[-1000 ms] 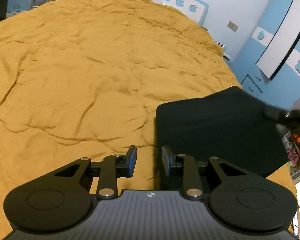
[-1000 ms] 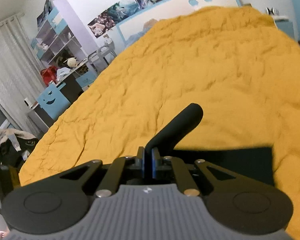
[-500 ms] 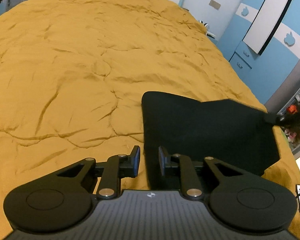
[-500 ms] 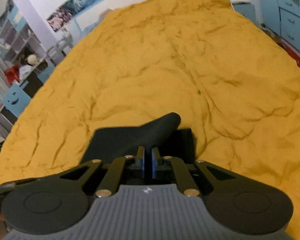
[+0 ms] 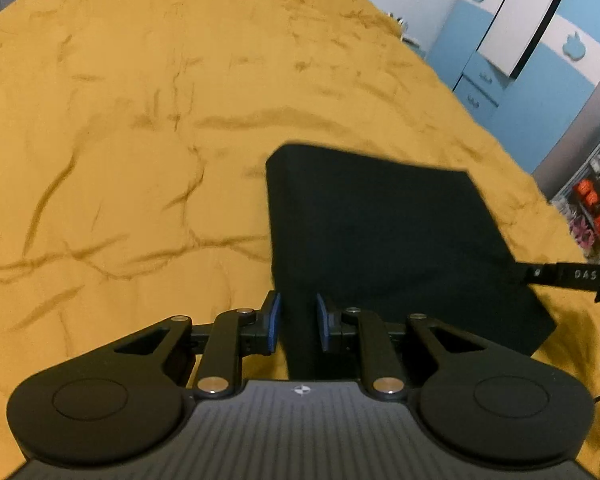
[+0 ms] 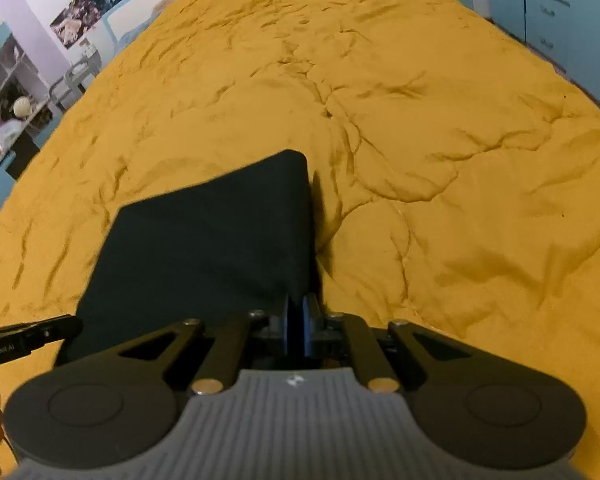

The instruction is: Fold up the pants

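Note:
The black pants (image 5: 384,236) lie folded into a flat rectangle on the yellow bedspread (image 5: 120,140). My left gripper (image 5: 297,320) is open, its fingers astride the near left edge of the pants. In the right wrist view the pants (image 6: 204,248) lie ahead and to the left. My right gripper (image 6: 296,326) is shut on the near right corner of the pants. The right gripper's finger also shows at the pants' right edge in the left wrist view (image 5: 556,274).
The bedspread (image 6: 440,140) is wrinkled and stretches far ahead. Blue and white wardrobes (image 5: 540,40) stand right of the bed. Shelves and a desk (image 6: 8,92) stand to its left. The left gripper's finger (image 6: 32,338) shows at the pants' left edge.
The right gripper carried the raised pants edge over and down, so the pants now lie flat as a rectangle. The left gripper stayed open at the near edge and tilted closer.

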`<state>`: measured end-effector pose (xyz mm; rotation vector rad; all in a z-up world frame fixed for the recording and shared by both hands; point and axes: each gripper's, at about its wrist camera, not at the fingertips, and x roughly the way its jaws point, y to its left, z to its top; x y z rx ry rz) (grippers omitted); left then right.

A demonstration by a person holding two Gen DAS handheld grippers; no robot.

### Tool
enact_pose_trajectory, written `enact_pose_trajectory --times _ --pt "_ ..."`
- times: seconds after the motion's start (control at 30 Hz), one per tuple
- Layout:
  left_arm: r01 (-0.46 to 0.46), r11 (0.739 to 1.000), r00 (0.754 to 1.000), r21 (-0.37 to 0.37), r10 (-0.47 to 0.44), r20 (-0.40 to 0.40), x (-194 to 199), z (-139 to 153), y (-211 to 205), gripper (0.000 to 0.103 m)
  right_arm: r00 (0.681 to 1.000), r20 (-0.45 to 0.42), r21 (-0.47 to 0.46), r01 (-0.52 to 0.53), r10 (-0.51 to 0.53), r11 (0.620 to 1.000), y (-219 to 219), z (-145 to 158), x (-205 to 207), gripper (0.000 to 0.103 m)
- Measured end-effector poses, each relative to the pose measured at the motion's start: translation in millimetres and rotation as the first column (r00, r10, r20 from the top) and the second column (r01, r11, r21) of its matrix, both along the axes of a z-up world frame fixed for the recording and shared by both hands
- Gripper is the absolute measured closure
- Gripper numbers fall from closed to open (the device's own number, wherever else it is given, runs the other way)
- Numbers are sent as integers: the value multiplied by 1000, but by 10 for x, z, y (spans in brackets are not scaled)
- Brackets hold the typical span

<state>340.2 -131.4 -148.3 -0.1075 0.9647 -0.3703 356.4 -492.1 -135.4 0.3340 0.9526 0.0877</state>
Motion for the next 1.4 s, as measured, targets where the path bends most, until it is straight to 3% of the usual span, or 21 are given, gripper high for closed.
enact_pose_trajectory --times 0.2,0.23,0.37,0.43,0.5,0.57,0.63,0.8,0.97,1.07,1.2,1.27,1.4 --pt "15 999 1000 37 -14 -16 -191 58 66 81 999 32 -68 4 -2 998 61 56 -124 98" --pt "12 999 1000 30 -11 -12 -243 111 94 81 998 59 -100 4 2 995 92 145 -209 93" --pt "24 999 998 -48 -21 60 -476 322 149 81 980 190 -199 -28 66 980 299 389 -518 92" --pt "51 998 996 -45 -47 80 -575 333 90 81 968 213 -244 -79 133 966 480 403 -653 93" --pt "79 997 995 -1 -79 66 -635 268 -15 81 966 193 -289 -113 173 951 599 320 -720 89" --pt "78 996 995 53 -81 53 -693 161 -80 81 972 163 -317 -108 167 942 643 155 -765 78" --pt "63 995 997 76 -66 40 -724 71 -78 81 976 149 -311 -107 160 944 633 10 -818 76" --pt "43 996 999 82 -42 -17 -764 -123 -27 81 977 133 -330 -114 166 937 642 -194 -881 76" --pt "53 998 998 47 -51 -48 -791 71 70 81 982 121 -299 -102 143 949 587 -7 -874 76" --pt "35 999 999 -41 -34 10 -641 287 159 81 978 176 -237 -68 111 969 437 171 -812 76" --pt "-4 998 996 -70 10 92 -240 442 127 81 967 238 -203 -39 88 978 343 306 -432 88" --pt "-28 995 992 -91 39 119 18 441 91 86 965 248 -189 -31 78 981 316 304 -225 96" --pt "-67 988 992 -139 81 101 480 301 28 90 969 245 -141 -2 37 990 235 173 240 99"
